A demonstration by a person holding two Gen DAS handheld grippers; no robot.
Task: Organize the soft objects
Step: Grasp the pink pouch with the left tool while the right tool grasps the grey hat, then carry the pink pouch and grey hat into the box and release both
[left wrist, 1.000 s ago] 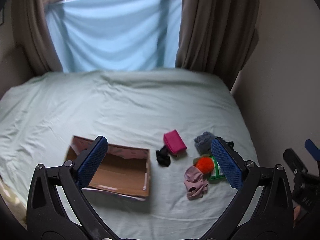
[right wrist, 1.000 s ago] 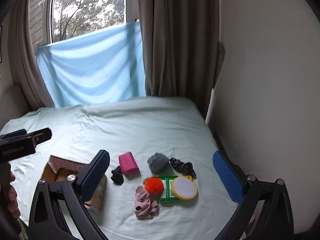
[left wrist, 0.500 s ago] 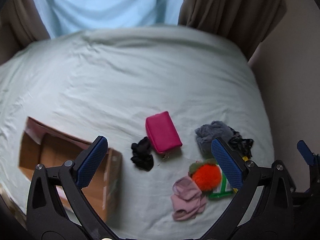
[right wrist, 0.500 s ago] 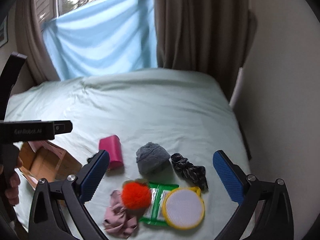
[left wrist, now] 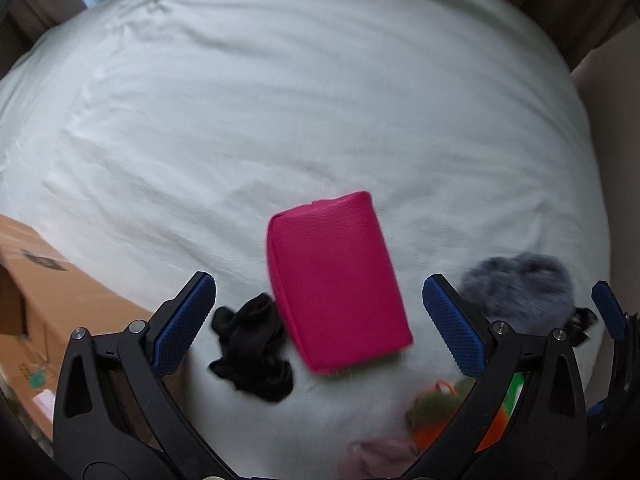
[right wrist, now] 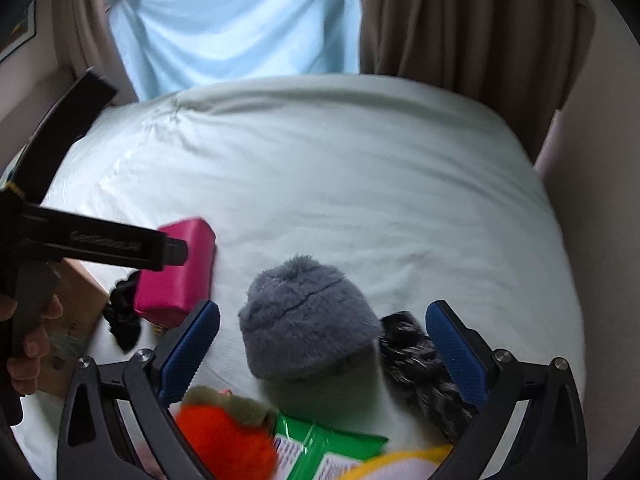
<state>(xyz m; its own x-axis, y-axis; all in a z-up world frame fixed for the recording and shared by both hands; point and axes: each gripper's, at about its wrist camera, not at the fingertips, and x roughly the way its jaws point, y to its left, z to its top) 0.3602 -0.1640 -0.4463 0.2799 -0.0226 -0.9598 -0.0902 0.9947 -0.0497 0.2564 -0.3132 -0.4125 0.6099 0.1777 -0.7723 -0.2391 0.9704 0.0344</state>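
Note:
A pink pouch lies on the pale bed sheet, between the fingers of my open, empty left gripper, which hovers above it. A black sock bundle lies beside it on the left. A grey fuzzy hat lies between the fingers of my open, empty right gripper. A black-grey scrunchie lies to its right. An orange plush and a green packet lie near the bottom edge. The pouch also shows in the right wrist view.
An open cardboard box stands on the bed at the left. A pink cloth lies at the bottom. A yellow-rimmed round item lies by the packet. Curtains and a blue sheet hang behind the bed. A wall stands at the right.
Both grippers have moved forward and down toward the objects. The pouch now lies between the left fingers and the grey hat between the right fingers. Both stay open.

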